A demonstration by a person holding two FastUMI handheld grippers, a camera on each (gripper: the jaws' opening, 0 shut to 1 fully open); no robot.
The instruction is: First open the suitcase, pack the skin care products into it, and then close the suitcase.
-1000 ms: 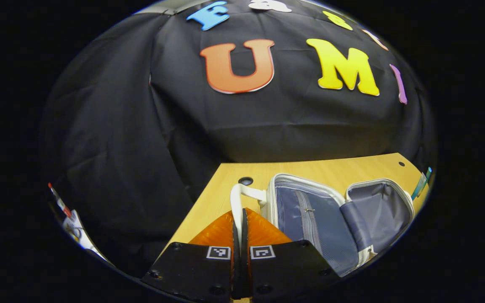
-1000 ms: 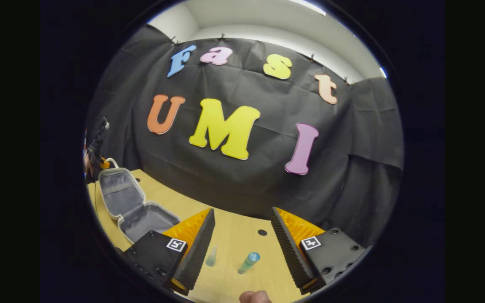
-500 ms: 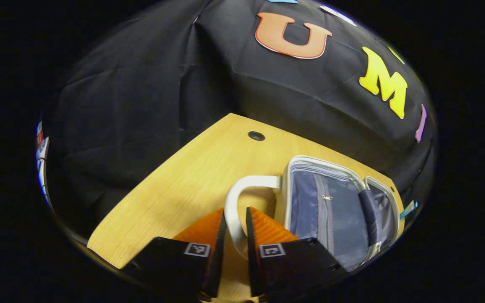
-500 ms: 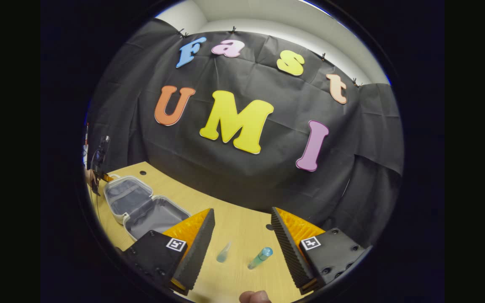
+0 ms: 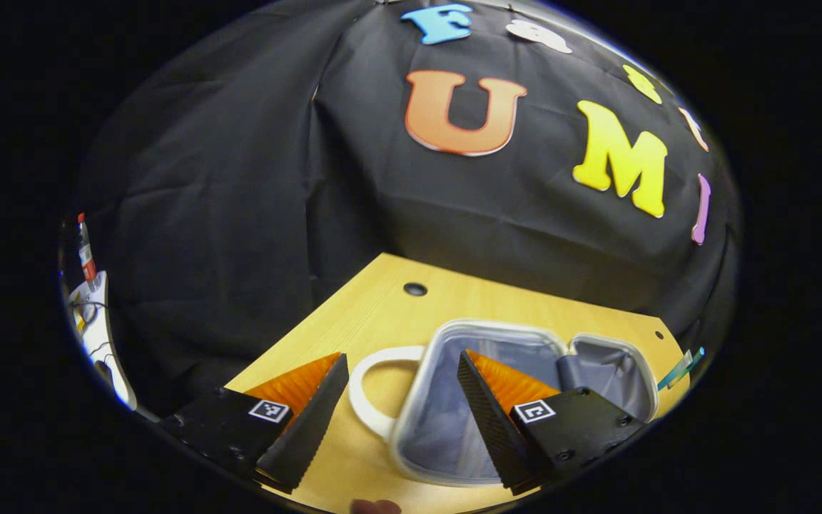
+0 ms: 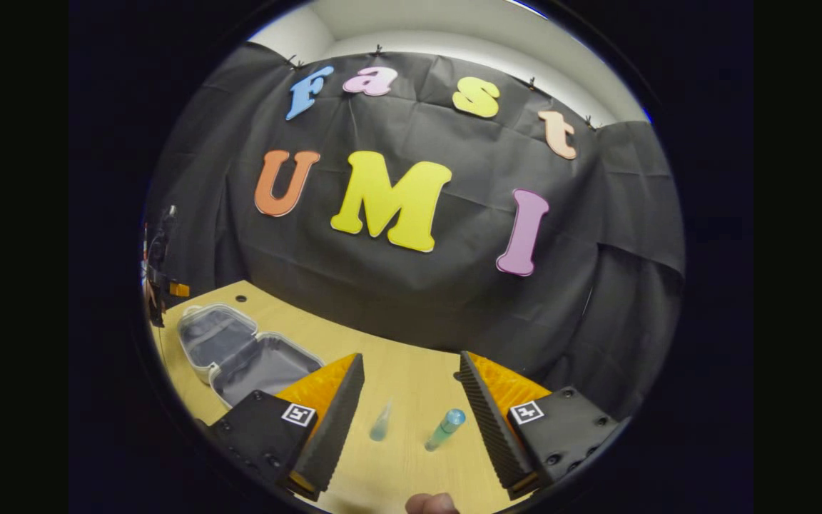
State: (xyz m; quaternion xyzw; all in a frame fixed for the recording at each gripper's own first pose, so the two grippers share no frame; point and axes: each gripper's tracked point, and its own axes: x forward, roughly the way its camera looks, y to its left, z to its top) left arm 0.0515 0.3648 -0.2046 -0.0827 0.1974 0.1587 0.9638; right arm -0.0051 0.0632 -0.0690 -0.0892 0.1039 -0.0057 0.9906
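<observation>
Gaping wide, left tool (image 5: 402,389) straddles suitcase (image 5: 447,435) handle (image 5: 368,389).

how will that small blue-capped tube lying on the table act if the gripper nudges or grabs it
The small clear tube with the blue cap lies on its side on the bare wooden table, so a sideways nudge would probably roll it. It looks smooth and narrow, so it may slip unless the open right gripper closes squarely across it. It is likely light.

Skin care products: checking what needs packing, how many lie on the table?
2: a clear dropper bottle and a blue-capped tube, side by side between the right gripper's fingers.
</observation>
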